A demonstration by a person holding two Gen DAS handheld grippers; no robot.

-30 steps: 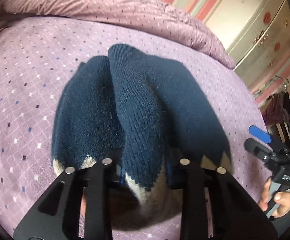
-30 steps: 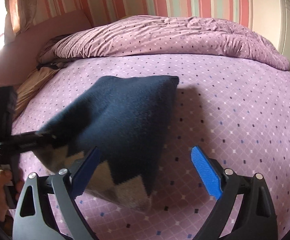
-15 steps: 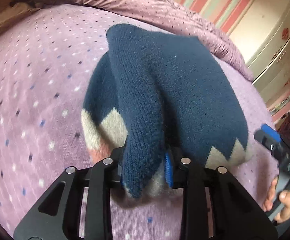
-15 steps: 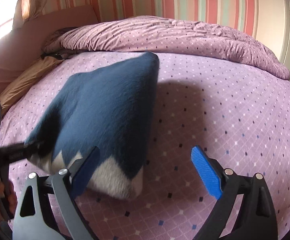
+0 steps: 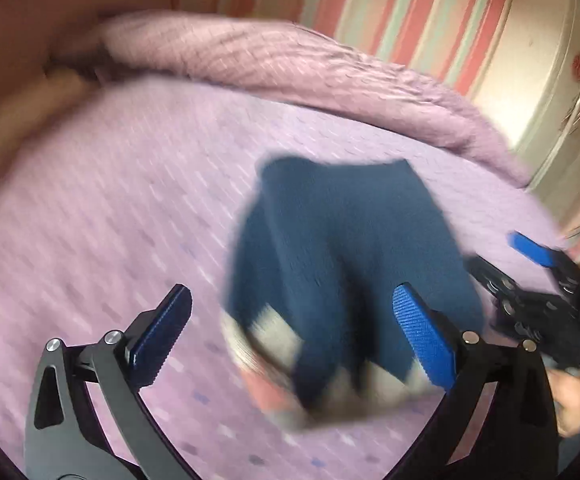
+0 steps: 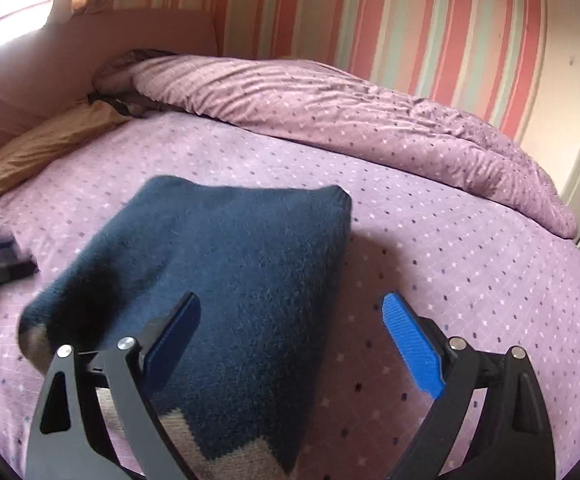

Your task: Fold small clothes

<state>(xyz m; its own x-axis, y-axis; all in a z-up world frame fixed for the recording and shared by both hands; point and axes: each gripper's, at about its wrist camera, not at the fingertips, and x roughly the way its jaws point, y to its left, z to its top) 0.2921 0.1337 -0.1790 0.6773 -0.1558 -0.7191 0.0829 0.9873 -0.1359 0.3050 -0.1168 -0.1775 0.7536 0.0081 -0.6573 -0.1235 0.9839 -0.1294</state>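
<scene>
A navy knitted garment (image 5: 350, 264) with a beige and pink zigzag hem lies folded on the purple dotted bed sheet (image 5: 110, 208). In the blurred left wrist view my left gripper (image 5: 290, 332) is open, its jaws wide apart, and the garment's hem lies between and just ahead of them. In the right wrist view the garment (image 6: 234, 280) lies in front of my open, empty right gripper (image 6: 290, 340), under its left finger (image 6: 174, 332). The right gripper also shows at the right edge of the left wrist view (image 5: 530, 280).
A crumpled purple duvet (image 6: 330, 104) lies along the back of the bed. A tan pillow (image 6: 38, 148) sits at the back left. A striped pink wall (image 6: 370, 20) stands behind, and a white cabinet (image 5: 550, 80) stands to the right.
My left gripper has let go of the garment, opened wide and pulled back. The garment has dropped flat onto the sheet. The right gripper stays open.
</scene>
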